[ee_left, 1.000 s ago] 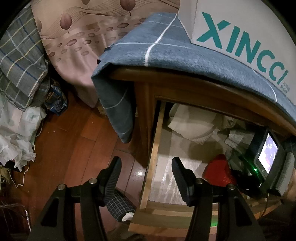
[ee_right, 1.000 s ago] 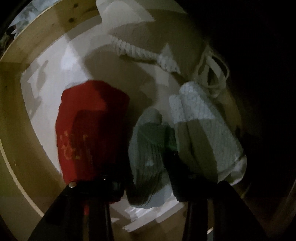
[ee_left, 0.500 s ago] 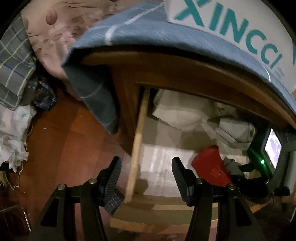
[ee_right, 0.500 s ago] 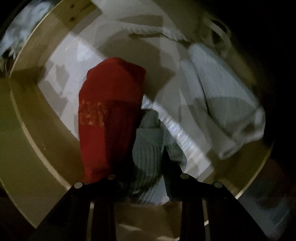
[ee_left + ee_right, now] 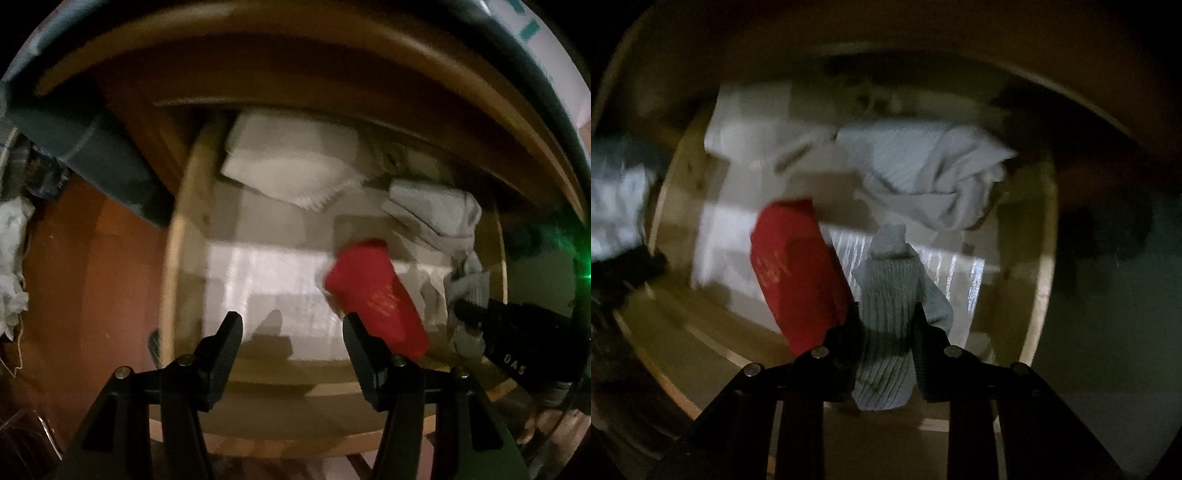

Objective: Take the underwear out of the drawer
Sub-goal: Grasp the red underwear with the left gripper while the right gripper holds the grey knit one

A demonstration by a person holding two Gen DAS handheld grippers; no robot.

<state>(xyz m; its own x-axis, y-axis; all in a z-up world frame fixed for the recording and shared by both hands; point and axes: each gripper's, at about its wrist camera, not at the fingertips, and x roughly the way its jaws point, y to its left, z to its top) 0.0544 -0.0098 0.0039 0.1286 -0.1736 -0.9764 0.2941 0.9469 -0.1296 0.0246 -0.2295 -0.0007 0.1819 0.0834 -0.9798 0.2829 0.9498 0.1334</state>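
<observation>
Dim wooden drawer point(image 5: 173, 258) | right gripper point(image 5: 886, 325) clamped mid-fold on grey ribbed underwear point(image 5: 886, 295): soft, light, limp, likely snags red garment point(image 5: 794, 269) | left gripper point(image 5: 291, 332) spread, empty.

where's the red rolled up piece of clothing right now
The red rolled fabric bundle lies in the open wooden drawer, toward its front, immediately left of the grey ribbed garment clamped in the right gripper.
</observation>
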